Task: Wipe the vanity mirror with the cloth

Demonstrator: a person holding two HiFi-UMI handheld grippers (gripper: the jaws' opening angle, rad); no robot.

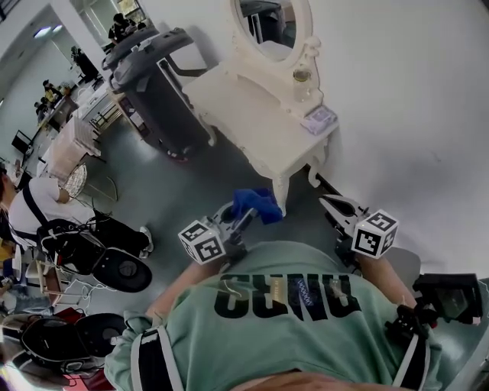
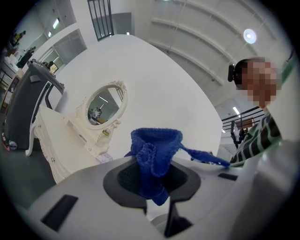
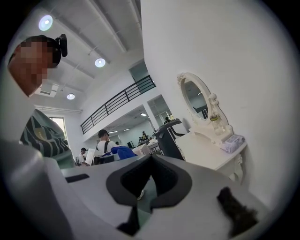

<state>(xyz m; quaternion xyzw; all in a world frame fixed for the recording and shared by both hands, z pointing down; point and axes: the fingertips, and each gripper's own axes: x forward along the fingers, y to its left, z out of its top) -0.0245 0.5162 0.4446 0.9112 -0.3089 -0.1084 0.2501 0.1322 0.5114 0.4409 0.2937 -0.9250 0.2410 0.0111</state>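
Note:
A white vanity table [image 1: 252, 114] stands against the wall ahead of me, with its oval mirror [image 1: 271, 19] upright at the back. The mirror also shows in the left gripper view [image 2: 104, 105] and the right gripper view [image 3: 196, 99], well beyond both grippers. My left gripper [image 1: 243, 221] is shut on a bunched blue cloth [image 1: 256, 205], which sticks up between its jaws [image 2: 154, 154]. It is held short of the table's front edge. My right gripper [image 1: 330, 202] is shut with nothing in it [image 3: 151, 161], off the table's right corner.
A small pale box [image 1: 319, 120] and a little bottle [image 1: 302, 75] sit on the vanity table near the mirror. A large dark grey bin [image 1: 160, 92] stands left of the table. A seated person [image 1: 30, 206] and black round cases [image 1: 122, 269] are on the floor at left.

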